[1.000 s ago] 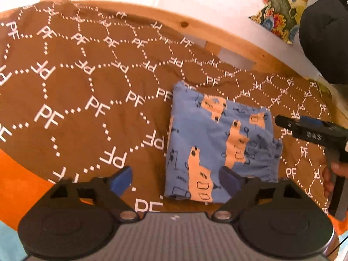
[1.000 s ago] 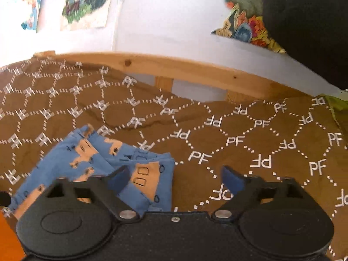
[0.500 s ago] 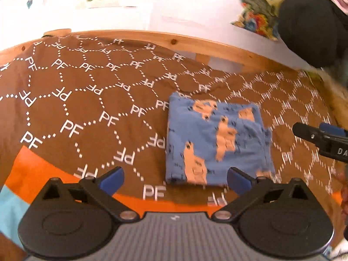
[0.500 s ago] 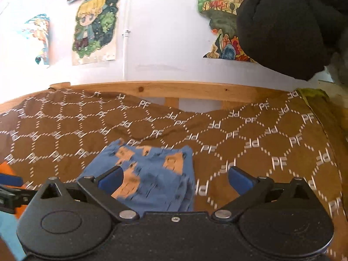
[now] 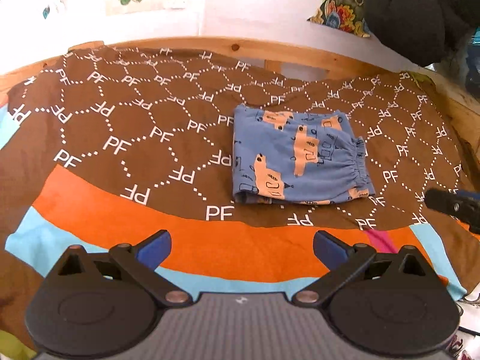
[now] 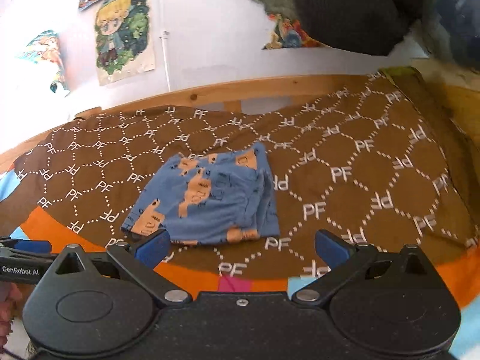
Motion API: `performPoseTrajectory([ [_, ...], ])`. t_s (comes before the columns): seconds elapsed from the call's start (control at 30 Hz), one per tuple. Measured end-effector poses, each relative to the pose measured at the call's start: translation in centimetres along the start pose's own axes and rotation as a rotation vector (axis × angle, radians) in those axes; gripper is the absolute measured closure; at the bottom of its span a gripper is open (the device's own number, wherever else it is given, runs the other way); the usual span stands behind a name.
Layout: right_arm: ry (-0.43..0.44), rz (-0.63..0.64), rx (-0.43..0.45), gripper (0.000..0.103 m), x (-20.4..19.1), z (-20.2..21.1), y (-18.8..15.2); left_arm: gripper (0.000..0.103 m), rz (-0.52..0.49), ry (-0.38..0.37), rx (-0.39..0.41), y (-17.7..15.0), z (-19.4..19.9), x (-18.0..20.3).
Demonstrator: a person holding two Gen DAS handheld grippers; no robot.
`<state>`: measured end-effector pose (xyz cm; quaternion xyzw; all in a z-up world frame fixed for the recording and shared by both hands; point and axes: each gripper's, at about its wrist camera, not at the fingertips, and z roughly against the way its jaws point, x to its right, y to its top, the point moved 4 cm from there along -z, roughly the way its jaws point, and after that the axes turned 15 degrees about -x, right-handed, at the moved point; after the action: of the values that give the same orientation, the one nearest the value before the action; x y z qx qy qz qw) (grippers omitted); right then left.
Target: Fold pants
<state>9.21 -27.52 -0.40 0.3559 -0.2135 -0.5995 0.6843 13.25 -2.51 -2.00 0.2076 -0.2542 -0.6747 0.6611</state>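
The blue pants (image 5: 295, 157) with orange truck prints lie folded into a compact rectangle on the brown "PF" patterned cover (image 5: 120, 126). They also show in the right wrist view (image 6: 207, 198). My left gripper (image 5: 241, 247) is open and empty, held back above the orange stripe, well short of the pants. My right gripper (image 6: 240, 247) is open and empty, near the front edge of the pants. The tip of the right gripper shows at the right edge of the left wrist view (image 5: 453, 207).
A wooden bed rail (image 5: 234, 45) runs along the far edge of the cover. A white wall with posters (image 6: 121, 33) stands behind it. A black plush object (image 5: 420, 15) hangs at the upper right. The cover has orange (image 5: 210, 252) and light blue stripes near me.
Both grippers have pulled back and up from the folded pants. The pants now look smaller and farther away and have stayed in place.
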Motion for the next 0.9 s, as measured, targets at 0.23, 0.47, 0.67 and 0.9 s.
performPoseTrajectory([
  [0.23, -0.002, 0.051, -0.006, 0.001, -0.7, -0.3, -1.7, 0.000, -0.037, 0.024, 0.008, -1.0, 0.0, 0.4],
  [0.47, 0.011, 0.046, -0.005, 0.001, -0.5, -0.7, -2.4, 0.000, -0.041, 0.043, -0.005, -1.7, -0.3, 0.3],
  [0.67, 0.014, 0.049, -0.014, 0.001, -0.5, -1.0, -2.5, 0.000, -0.028, 0.045, -0.017, -2.0, -0.4, 0.0],
  [0.9, 0.014, 0.057, -0.019, 0.001, -0.5, -1.1, -2.5, 0.000, -0.021, 0.042, -0.020, -2.0, -0.3, -0.1],
])
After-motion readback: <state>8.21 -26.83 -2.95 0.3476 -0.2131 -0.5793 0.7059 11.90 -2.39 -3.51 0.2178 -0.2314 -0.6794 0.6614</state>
